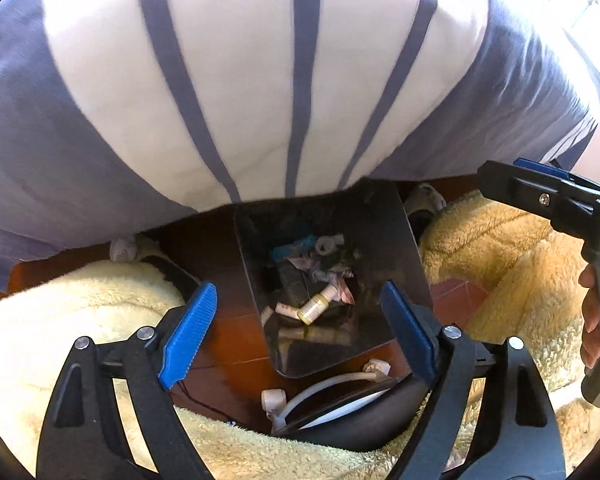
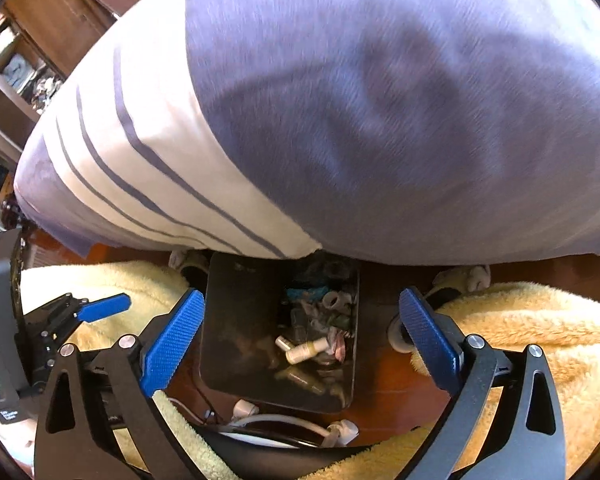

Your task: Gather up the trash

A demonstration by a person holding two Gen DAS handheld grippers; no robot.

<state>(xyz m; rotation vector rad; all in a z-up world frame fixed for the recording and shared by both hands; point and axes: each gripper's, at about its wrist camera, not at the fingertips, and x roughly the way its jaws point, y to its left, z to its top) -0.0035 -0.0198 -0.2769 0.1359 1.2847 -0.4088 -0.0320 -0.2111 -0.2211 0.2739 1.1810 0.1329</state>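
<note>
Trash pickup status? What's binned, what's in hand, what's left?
Done: the bin already holds scraps and a small bottle. In hand: nothing; left gripper and right gripper hang open above it. Left: no loose trash in view, only yellow blankets and a striped duvet.

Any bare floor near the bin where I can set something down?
Bare wooden floor lies left of the trash bin, bordered by the cream fleece. A smaller strip lies right of the bin. Below the bin, white casters crowd it.
</note>
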